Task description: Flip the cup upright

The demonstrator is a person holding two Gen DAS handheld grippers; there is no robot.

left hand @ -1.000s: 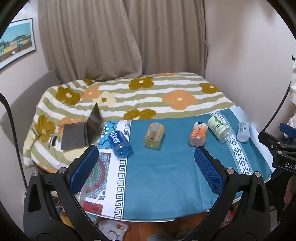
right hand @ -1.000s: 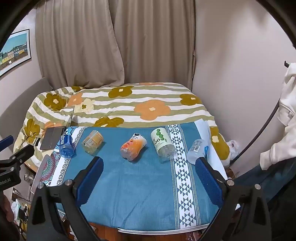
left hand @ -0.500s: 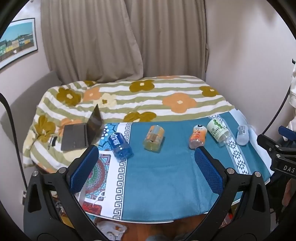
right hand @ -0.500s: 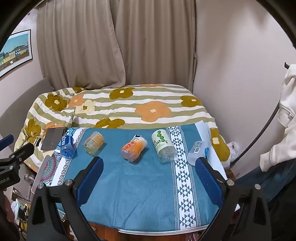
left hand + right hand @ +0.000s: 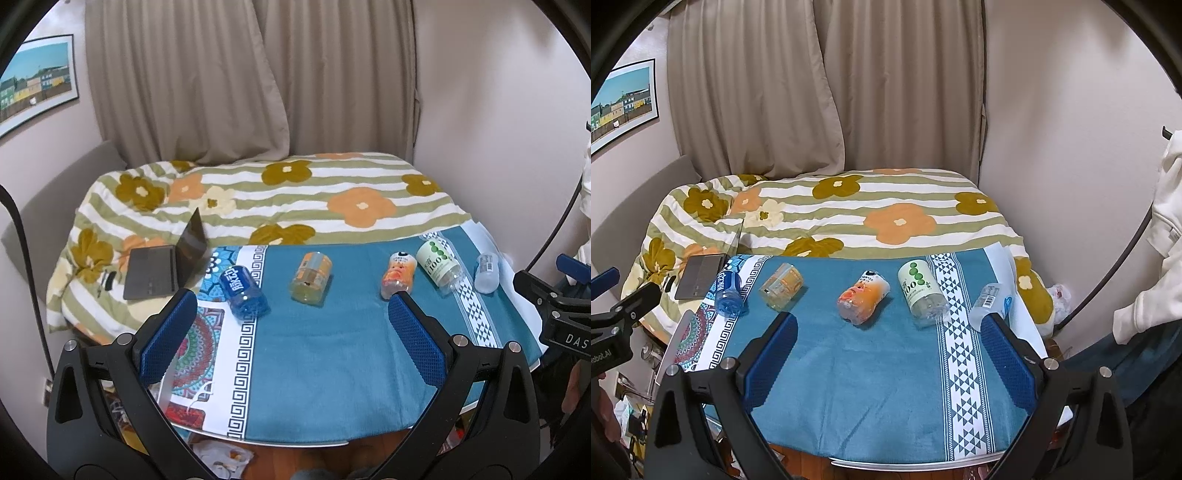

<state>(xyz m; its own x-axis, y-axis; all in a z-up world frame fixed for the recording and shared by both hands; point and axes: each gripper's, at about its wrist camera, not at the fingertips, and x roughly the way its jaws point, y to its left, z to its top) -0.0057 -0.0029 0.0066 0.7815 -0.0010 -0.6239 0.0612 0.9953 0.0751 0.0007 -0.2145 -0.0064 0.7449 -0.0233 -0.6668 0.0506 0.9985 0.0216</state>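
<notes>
Several plastic bottles lie on their sides in a row on a blue-clothed table (image 5: pixel 332 369): a blue-label bottle (image 5: pixel 243 291) (image 5: pixel 728 291), an orange-label jar-like bottle (image 5: pixel 311 277) (image 5: pixel 782 286), an orange-pink bottle (image 5: pixel 398 275) (image 5: pixel 862 297), a white-green "100" bottle (image 5: pixel 439 266) (image 5: pixel 921 290) and a clear bottle (image 5: pixel 487 271) (image 5: pixel 990 301). My left gripper (image 5: pixel 291 332) is open and empty, held back over the table's near half. My right gripper (image 5: pixel 888 350) is open and empty, likewise short of the row.
A bed with a flowered striped cover (image 5: pixel 295 199) lies beyond the table. An open laptop (image 5: pixel 166 266) sits on it at the left. Curtains and walls close the back. A white garment (image 5: pixel 1163 240) hangs at the right.
Both grippers have drawn back and risen slightly, so the table and bottles sit lower and a bit smaller in view. The bottles have not moved.
</notes>
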